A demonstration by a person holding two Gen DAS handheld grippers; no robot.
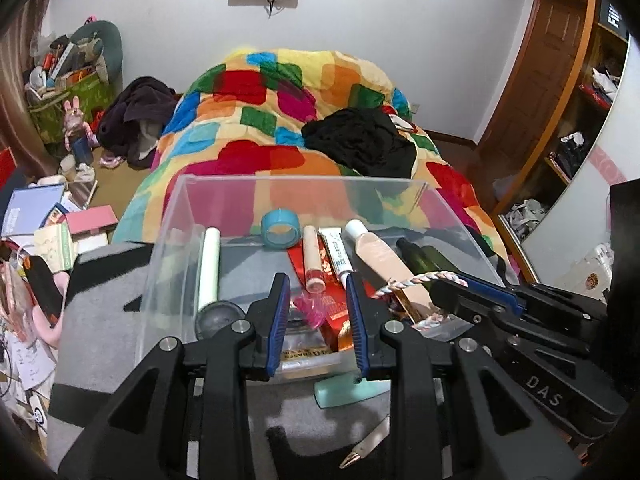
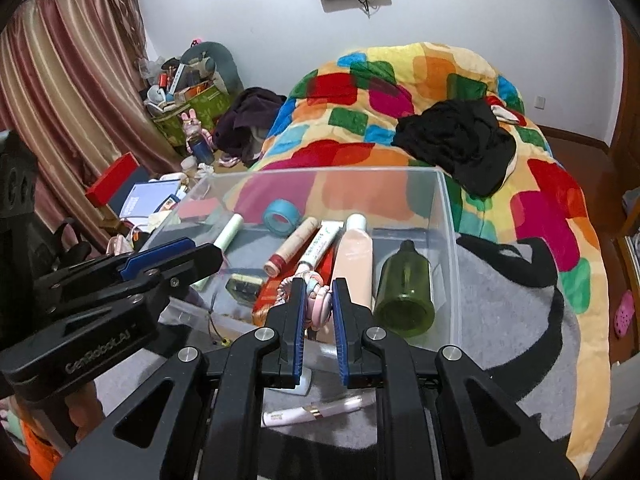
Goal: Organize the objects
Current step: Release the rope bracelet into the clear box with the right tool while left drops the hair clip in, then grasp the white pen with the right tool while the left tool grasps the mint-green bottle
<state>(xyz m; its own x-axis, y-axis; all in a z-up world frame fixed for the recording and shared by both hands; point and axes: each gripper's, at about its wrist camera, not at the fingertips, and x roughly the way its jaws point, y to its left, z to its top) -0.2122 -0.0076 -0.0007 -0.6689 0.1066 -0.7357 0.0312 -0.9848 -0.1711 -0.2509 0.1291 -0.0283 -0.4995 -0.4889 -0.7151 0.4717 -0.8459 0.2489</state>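
Fingers of the right gripper (image 2: 316, 300) are pinching nearly closed on a pink-and-white braided hair tie (image 2: 316, 298), holding it just over the near edge of the clear plastic bin (image 2: 450, 216). The left gripper (image 1: 318, 304) is hanging beside it over the same edge, its fingers narrowly parted, and nothing seems to be caught between them; a crumpled pink wrapper (image 1: 308, 306) is lying below that gap inside the bin.

The hair tie is looking light, soft and springy, so it is likely sagging and twisting wherever it is not pinched; a hold across its thick braided middle looks safest, and it should drop without harm. It is sitting above a red packet (image 2: 320, 268), close to the peach tube (image 2: 354, 256) and the green glass bottle (image 2: 406, 284), which is lying on its side and would be the fragile, rolling neighbour to avoid. A blue tape roll (image 2: 282, 216) is resting at the far wall. The bin is standing on a grey blanket (image 2: 500, 300) on the bed.
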